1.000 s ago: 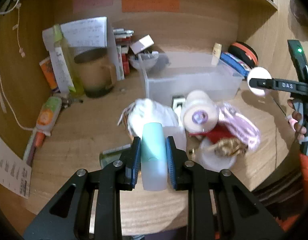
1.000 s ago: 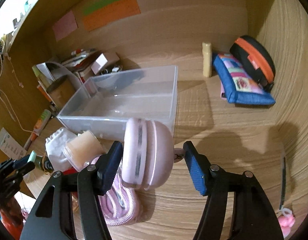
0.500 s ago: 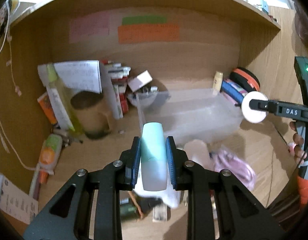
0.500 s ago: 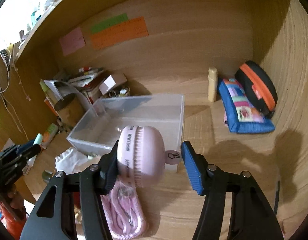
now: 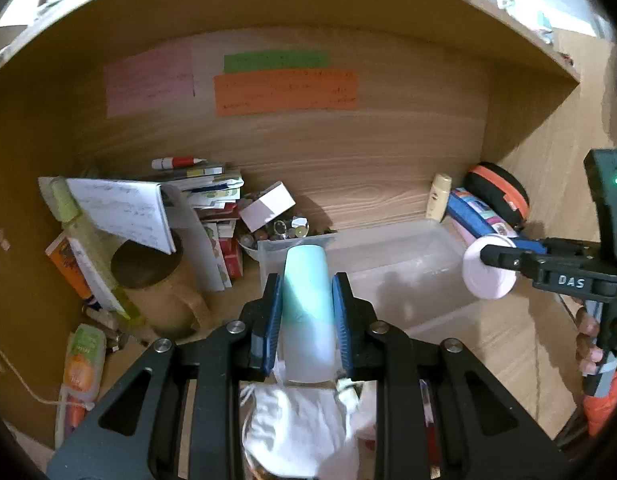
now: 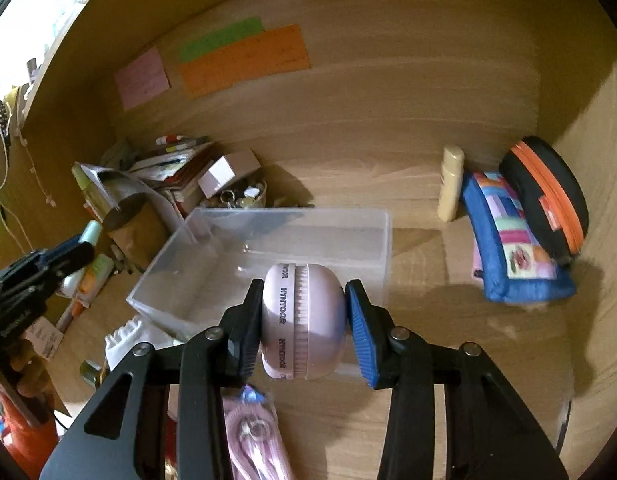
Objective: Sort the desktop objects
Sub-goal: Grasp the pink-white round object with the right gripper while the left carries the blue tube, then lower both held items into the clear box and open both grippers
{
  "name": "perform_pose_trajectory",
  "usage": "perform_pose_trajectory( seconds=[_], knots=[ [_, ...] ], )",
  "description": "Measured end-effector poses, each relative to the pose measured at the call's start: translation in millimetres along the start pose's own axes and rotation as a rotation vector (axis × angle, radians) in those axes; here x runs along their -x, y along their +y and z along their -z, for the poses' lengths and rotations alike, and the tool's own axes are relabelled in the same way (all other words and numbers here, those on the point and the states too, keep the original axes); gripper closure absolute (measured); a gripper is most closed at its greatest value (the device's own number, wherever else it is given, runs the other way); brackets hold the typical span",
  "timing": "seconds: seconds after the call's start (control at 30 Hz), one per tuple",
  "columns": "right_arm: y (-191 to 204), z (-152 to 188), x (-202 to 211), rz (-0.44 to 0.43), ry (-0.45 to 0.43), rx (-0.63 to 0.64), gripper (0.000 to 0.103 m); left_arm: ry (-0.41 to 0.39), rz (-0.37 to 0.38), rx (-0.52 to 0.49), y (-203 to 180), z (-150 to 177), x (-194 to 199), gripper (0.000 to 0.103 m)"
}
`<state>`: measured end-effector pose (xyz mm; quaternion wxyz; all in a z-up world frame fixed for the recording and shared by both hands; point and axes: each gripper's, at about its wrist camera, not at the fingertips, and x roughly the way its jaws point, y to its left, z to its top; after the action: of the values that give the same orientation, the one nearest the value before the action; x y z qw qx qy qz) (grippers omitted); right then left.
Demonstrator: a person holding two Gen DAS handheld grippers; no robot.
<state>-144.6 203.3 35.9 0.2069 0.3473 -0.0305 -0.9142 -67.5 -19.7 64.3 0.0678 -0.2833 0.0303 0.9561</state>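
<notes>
My left gripper [image 5: 307, 304] is shut on a pale teal tube [image 5: 307, 312] and holds it above the desk, in front of the clear plastic bin [image 5: 428, 276]. My right gripper [image 6: 304, 320] is shut on a round pink case [image 6: 303, 326] and holds it over the near edge of the bin [image 6: 268, 216]. In the left wrist view the pink case [image 5: 488, 268] hangs at the bin's right end. A white cloth pouch [image 5: 300, 428] and a pink cord [image 6: 248, 440] lie on the desk below the grippers.
At the back left stand a brown mug [image 5: 148, 276], a notepad [image 5: 124, 208], books and a bowl of small items [image 5: 284, 232]. A blue pouch [image 6: 512, 240], a black-orange case [image 6: 548, 196] and a cream tube [image 6: 450, 184] stand at the back right.
Both grippers have risen with their objects and moved toward the bin. The desk clutter has dropped to the bottom of both views.
</notes>
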Motion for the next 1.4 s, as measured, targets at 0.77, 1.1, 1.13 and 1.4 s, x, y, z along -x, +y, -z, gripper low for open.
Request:
perform_pose_trajectory(
  seconds=[0.77,1.1,1.13,1.4],
  knots=[
    [4,3,-75,0.069,0.096,0.076,0.066,0.256,0.057,-0.013,-15,6,-111,0.078],
    [12,11,-86,0.115,0.126,0.134,0.066,0.316,0.041,-0.034,-26,14,-129,0.078],
    [13,12,-87,0.118,0.131,0.14,0.066,0.324,0.039,-0.036,-26,15,-131,0.078],
    [22,13,-83,0.144,0.108,0.191,0.066,0.347,0.044,-0.054,-27,18,-135,0.078]
  ],
)
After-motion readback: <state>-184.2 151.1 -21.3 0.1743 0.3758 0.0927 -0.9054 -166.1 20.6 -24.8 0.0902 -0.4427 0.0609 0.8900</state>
